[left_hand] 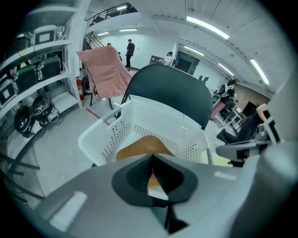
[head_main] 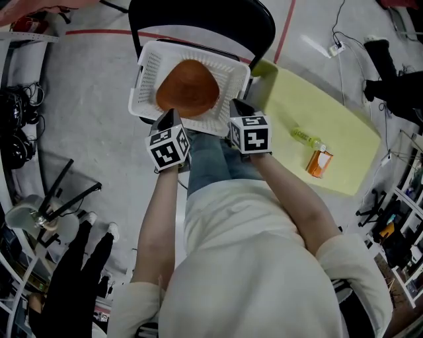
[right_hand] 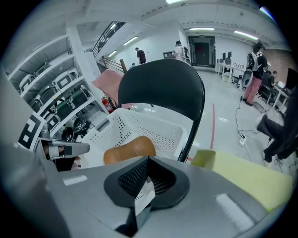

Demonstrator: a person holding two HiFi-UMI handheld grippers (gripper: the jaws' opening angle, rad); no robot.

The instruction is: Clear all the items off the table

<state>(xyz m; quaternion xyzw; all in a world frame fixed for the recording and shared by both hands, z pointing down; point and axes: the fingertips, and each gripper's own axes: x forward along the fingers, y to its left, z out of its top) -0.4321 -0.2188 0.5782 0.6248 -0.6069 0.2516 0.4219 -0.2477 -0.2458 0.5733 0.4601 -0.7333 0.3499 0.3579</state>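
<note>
Jaws closed at basket (head_main: 147,69) rim; grip unclear.

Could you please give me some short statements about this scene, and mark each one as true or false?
1. The white basket stands on a black chair. True.
2. The basket is empty. False: an orange-brown item lies in it.
3. A bottle and an orange carton are on the yellow-green table. True.
4. The left tool and the right tool have their jaws wide apart. False: both are shut, at the near rim of the basket.
</note>
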